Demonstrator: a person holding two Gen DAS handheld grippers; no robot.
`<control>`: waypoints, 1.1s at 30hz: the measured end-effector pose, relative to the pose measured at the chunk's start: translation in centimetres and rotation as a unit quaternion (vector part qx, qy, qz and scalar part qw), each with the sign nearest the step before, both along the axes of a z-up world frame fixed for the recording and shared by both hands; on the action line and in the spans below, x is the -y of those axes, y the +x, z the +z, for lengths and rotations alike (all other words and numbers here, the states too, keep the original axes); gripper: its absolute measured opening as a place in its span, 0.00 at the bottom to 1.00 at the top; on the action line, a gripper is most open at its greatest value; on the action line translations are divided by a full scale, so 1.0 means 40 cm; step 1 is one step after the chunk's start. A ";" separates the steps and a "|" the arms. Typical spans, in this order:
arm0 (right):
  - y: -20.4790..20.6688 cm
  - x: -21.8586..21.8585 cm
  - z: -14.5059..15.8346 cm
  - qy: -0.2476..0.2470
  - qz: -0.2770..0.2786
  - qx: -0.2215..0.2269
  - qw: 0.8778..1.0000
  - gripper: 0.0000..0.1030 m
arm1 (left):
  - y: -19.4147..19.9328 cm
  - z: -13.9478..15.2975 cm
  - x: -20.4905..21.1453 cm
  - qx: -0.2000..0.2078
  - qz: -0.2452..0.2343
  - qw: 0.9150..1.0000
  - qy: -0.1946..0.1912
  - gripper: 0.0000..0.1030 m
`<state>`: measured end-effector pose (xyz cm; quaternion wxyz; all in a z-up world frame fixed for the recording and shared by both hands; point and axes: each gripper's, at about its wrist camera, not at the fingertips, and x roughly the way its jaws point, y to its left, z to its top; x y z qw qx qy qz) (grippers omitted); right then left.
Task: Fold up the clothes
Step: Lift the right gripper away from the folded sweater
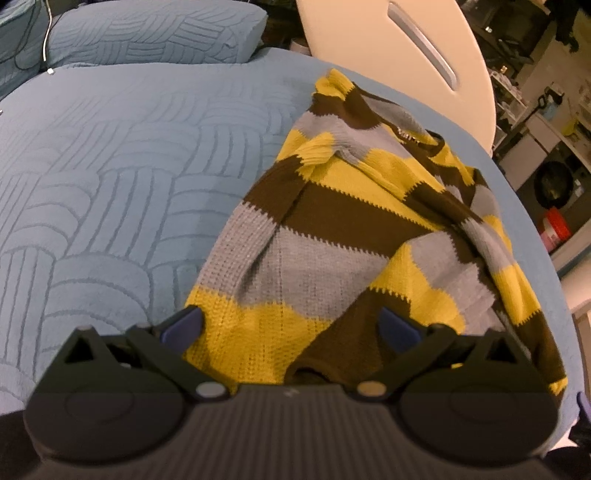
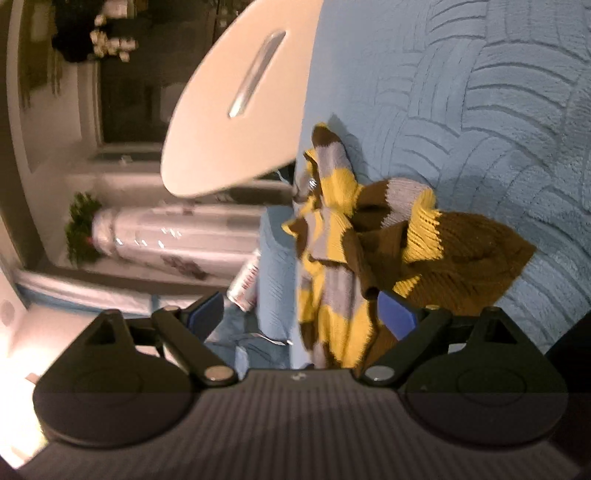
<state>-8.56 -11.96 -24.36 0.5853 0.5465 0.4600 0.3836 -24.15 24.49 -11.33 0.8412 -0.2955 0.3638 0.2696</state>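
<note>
Sweater: striped knit sweater [image 1: 332, 229] lies crumpled on the bed [image 1: 110, 147].
Left gripper [image 1: 291, 325]: spread wide, empty, sweater hem between its tips.
Right gripper [image 2: 301, 314]: wide apart, seemingly gripping nothing, sweater just ahead.

A bed [image 1: 110, 177] with a light blue quilted cover and a matching pillow [image 1: 155, 33] fills the room. Beside it stands a cream panel [image 1: 406, 55], and cluttered shelves [image 1: 546, 110] are behind, in warm dim light.

Sweater's [image 1: 332, 221] near hem perhaps hidden behind gripper.
</note>
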 end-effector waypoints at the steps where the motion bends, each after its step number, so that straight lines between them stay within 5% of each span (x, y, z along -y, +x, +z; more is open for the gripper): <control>1: 0.007 -0.016 -0.011 -0.011 0.016 -0.008 1.000 0.91 | 0.000 0.000 -0.001 0.002 0.000 1.000 -0.001 1.00; 7: 0.045 -0.078 -0.025 -0.044 0.072 -0.016 0.996 0.91 | 0.002 0.000 -0.004 0.010 0.001 1.000 -0.004 1.00; 33: 0.016 -0.063 -0.025 -0.030 0.059 -0.027 0.997 0.91 | 0.011 -0.009 -0.009 0.035 -0.017 0.999 -0.029 1.00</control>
